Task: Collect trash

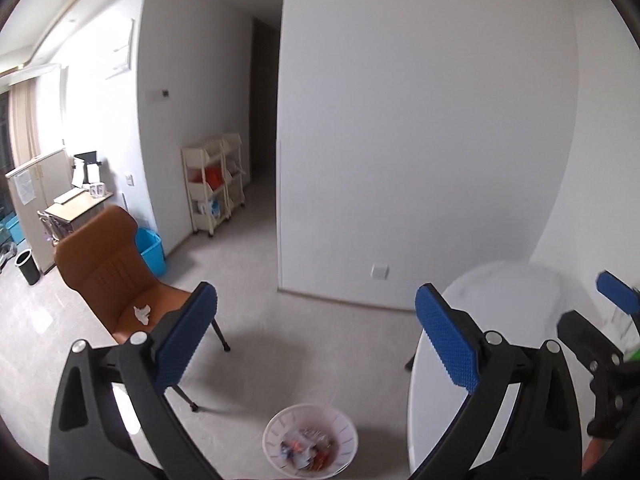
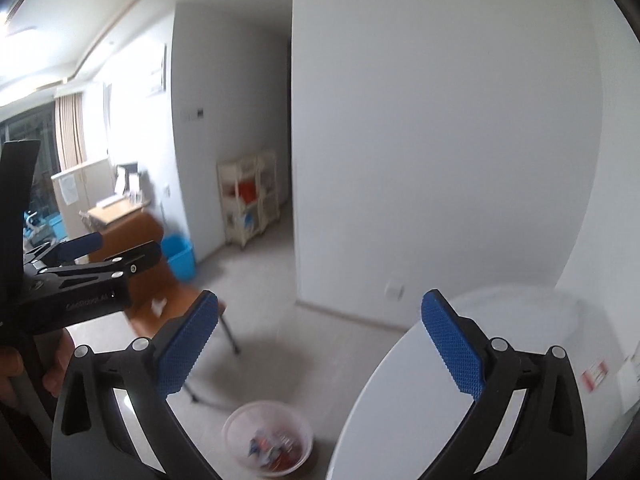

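Note:
My left gripper is open, with nothing between its blue pads. My right gripper is open and empty too. Both are high above the floor, tilted down. Below them a white trash basket stands on the floor with several colourful wrappers inside. A crumpled white tissue lies on the seat of a brown chair to the left. The right gripper shows at the right edge of the left wrist view. In the right wrist view the left gripper is at the left, held by a hand.
A round white table fills the lower right, with a red and white packet blurred near its far side. A blue bin stands behind the chair, a cream trolley shelf by the corridor, and a black bin far left.

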### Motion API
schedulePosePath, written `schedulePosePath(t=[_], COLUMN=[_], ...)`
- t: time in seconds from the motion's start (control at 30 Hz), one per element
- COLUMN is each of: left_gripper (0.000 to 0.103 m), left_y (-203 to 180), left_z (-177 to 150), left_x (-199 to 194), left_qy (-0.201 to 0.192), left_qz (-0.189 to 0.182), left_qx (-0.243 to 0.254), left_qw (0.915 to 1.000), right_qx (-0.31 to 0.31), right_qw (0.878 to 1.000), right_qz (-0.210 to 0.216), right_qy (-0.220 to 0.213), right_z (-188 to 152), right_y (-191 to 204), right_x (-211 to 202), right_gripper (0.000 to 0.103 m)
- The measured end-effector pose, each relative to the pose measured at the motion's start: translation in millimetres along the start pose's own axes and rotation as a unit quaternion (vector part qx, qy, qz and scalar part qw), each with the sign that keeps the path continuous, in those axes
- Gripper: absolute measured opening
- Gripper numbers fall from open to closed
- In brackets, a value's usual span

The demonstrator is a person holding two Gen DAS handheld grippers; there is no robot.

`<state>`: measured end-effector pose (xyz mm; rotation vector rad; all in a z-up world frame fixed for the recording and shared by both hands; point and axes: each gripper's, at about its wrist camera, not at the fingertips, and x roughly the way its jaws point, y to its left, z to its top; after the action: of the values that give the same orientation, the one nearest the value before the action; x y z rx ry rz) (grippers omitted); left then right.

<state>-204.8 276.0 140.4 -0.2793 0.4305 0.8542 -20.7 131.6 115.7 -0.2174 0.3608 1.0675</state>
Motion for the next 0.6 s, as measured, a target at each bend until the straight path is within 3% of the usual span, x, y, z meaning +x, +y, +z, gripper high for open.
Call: schedulePosePath(t=[0.2, 0.6], left_gripper=[0.095, 0.095], left_y=[-28, -75], left_z=[5, -11], left_x=[-19, -6], left_qy=[-0.007, 0.033], left_qz=[0.008, 0.001], left_qx=[-0.008, 0.025], left_qw=[0.9999, 0.9991], right_qx=[0.014, 0.055], right_qw=[0.999, 0.998], right_qz=[0.009, -0.005], right_qy=[-0.027, 0.02], right_z=[5, -20], right_y=[-26, -65], right_x=[-25, -8], right_gripper=[0.101, 0.101])
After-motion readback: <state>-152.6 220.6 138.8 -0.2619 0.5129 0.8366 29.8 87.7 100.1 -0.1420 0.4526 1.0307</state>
